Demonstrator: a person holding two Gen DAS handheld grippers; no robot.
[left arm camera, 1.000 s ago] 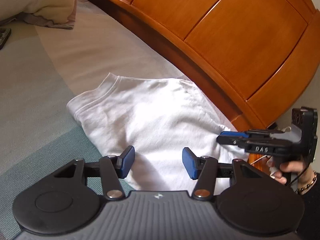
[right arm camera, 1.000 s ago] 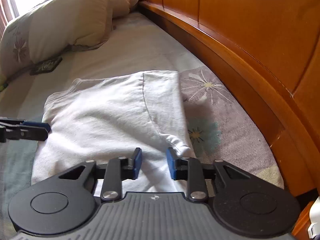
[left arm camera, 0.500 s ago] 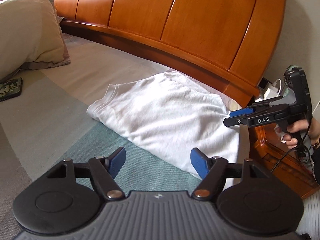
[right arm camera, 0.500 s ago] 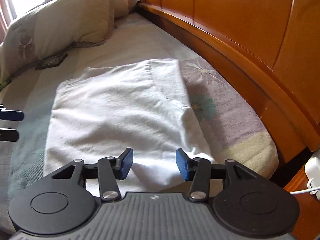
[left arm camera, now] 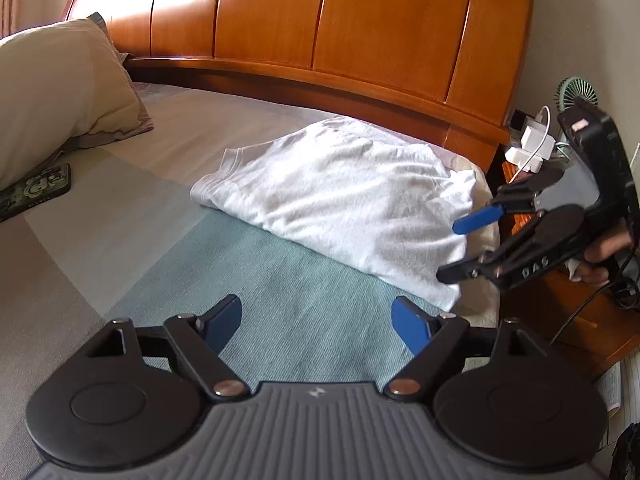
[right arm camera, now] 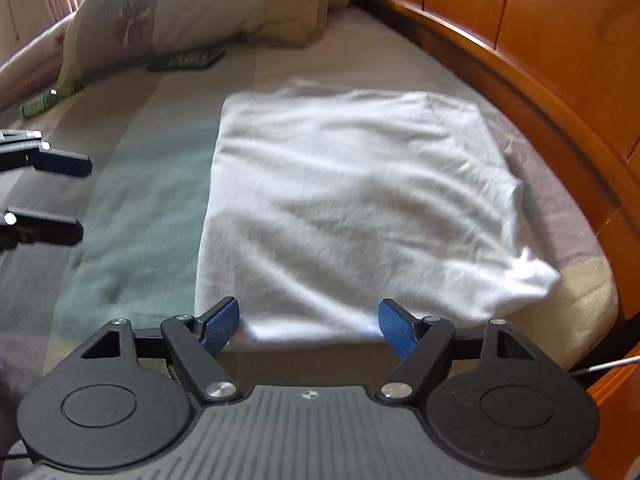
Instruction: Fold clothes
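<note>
- The left hand-held gripper [left arm camera: 316, 322] hangs over the teal stripe of the bed [left arm camera: 100, 240], its jaws spread wide after just opening, with nothing between its blue pads [left arm camera: 410, 326].
- The right hand-held gripper [right arm camera: 309, 322] sits at the near edge of the bed, its jaws also wide after just opening; its blue pads [right arm camera: 394, 326] stand just off the near hem of the shirt and press on nothing.
- In the left wrist view the right hand-held gripper shows at the right edge, held by a hand [left arm camera: 604, 256], its fingers apart and next to the near corner of the shirt.
- In the right wrist view the left hand-held gripper's two dark fingers [right arm camera: 60, 164] reach in from the left edge, apart from the shirt.
- The white shirt [right arm camera: 352, 208] lies folded into a rough rectangle flat on the bed, between the teal stripe and the wooden headboard [left arm camera: 360, 24]; one corner on the headboard side is a little bunched.
- A white charger with a cable [left arm camera: 532, 144] and a small green fan [left arm camera: 576, 96] sit on the wooden nightstand [left arm camera: 560, 320] beyond the bed's corner.
- Farther off, a dark phone [left arm camera: 36, 190] lies on the bed in front of a cream pillow [left arm camera: 52, 92].
</note>
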